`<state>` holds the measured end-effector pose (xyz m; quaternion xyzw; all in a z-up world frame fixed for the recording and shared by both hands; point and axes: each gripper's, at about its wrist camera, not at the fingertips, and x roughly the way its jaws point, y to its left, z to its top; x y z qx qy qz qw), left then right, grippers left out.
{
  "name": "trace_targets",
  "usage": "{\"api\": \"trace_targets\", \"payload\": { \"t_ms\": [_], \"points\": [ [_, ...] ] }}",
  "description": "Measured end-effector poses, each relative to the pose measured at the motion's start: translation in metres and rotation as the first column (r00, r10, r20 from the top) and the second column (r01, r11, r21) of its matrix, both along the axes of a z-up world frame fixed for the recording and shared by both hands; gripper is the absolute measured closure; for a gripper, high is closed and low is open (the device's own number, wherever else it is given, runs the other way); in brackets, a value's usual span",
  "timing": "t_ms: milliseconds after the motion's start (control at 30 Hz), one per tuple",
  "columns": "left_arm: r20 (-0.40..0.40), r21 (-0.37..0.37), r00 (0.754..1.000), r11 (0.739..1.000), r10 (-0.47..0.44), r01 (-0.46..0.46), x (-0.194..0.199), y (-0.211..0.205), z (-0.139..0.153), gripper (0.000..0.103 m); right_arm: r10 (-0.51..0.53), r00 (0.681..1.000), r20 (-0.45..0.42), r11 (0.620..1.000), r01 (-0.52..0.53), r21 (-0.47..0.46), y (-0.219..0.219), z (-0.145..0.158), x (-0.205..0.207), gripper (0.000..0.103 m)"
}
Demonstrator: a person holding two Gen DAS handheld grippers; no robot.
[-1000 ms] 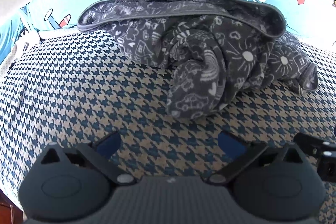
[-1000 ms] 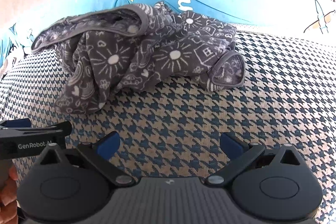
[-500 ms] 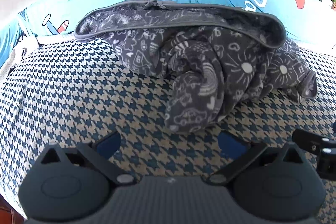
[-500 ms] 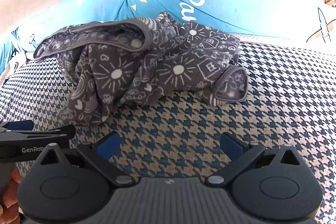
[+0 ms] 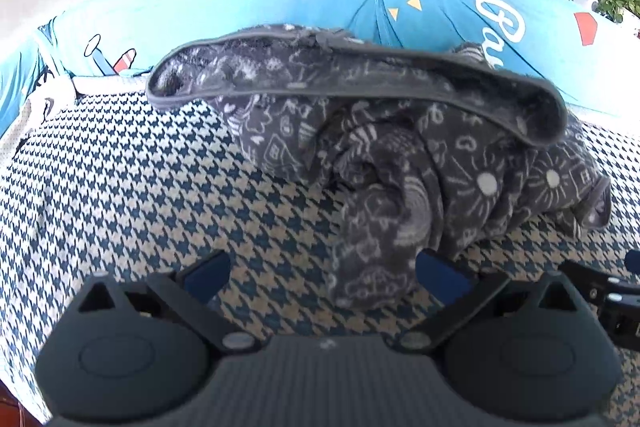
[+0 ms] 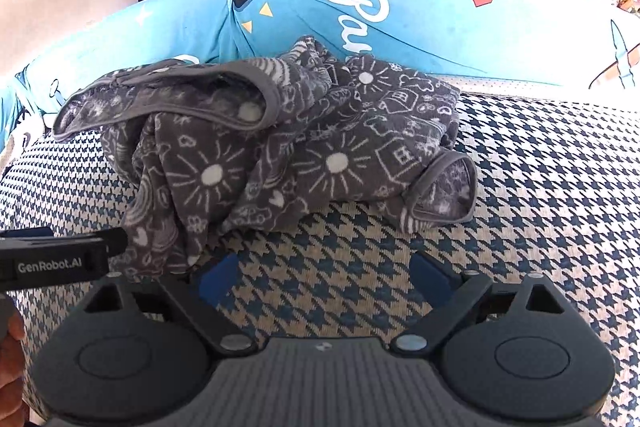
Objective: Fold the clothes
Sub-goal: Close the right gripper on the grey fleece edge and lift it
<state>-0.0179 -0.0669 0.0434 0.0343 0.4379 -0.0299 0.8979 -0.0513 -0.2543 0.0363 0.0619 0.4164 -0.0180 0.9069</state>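
lying crumpled: seemingly one garment (image 6: pixel 280 155)

You are holding both grippers angled downward: left gripper (image 5: pixel 322 269) jaws spread wide, right gripper (image 6: pixel 324 277) jaws closing, nothing between them.
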Motion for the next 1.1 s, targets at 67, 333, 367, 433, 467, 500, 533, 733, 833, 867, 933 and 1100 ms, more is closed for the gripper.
{"api": "trace_targets", "payload": {
  "t_ms": [67,333,367,433,467,500,533,733,833,867,933,1100],
  "points": [
    [0.008,0.005,1.000,1.000,0.003,-0.003,0.005,0.000,0.002,0.000,-0.003,1.000,0.000,1.000,0.003,0.010,-0.001,-0.001,0.005,0.012],
    [0.016,-0.016,1.000,1.000,0.023,-0.023,0.021,0.006,0.009,0.000,-0.023,0.999,0.026,0.999,0.022,0.045,-0.006,0.003,0.031,0.013],
    [0.015,-0.011,1.000,1.000,0.027,-0.026,0.024,0.006,0.009,0.000,-0.029,0.999,0.025,0.999,0.028,0.045,-0.007,0.003,0.035,0.013],
    [0.011,-0.007,0.999,0.999,0.037,-0.037,0.029,0.007,0.010,0.000,-0.039,0.999,0.023,0.998,0.037,0.056,-0.011,0.002,0.042,0.013],
    [0.009,-0.005,0.999,0.999,0.043,-0.043,0.032,0.008,0.010,0.000,-0.040,0.999,0.022,0.997,0.039,0.067,-0.013,0.002,0.045,0.013],
    [0.008,-0.005,0.999,0.999,0.047,-0.047,0.035,0.009,0.010,0.000,-0.042,0.999,0.023,0.996,0.040,0.077,-0.014,0.003,0.048,0.013],
    [0.008,-0.010,0.999,0.999,0.050,-0.050,0.037,0.011,0.011,0.000,-0.042,0.999,0.029,0.996,0.039,0.084,-0.016,0.003,0.050,0.015],
    [0.048,-0.003,0.997,0.999,0.055,-0.054,0.047,0.015,0.015,0.006,-0.029,0.999,0.044,0.995,0.025,0.100,-0.022,0.008,0.059,0.051],
    [0.060,0.006,0.997,0.998,0.055,-0.055,0.048,0.016,0.016,0.015,-0.035,0.998,0.047,0.993,0.030,0.115,-0.028,0.011,0.059,0.057],
    [0.058,0.003,0.997,0.999,0.054,-0.054,0.048,0.017,0.015,0.016,-0.038,0.998,0.050,0.992,0.032,0.119,-0.030,0.012,0.059,0.058],
    [0.057,0.005,0.997,0.999,0.054,-0.054,0.049,0.018,0.014,0.017,-0.039,0.997,0.065,0.991,0.030,0.131,-0.033,0.016,0.059,0.058],
    [0.060,0.013,0.995,0.997,0.081,-0.082,0.051,0.025,0.015,0.000,-0.054,0.989,0.139,0.986,0.031,0.161,-0.036,0.026,0.059,0.044]
  ]
}}
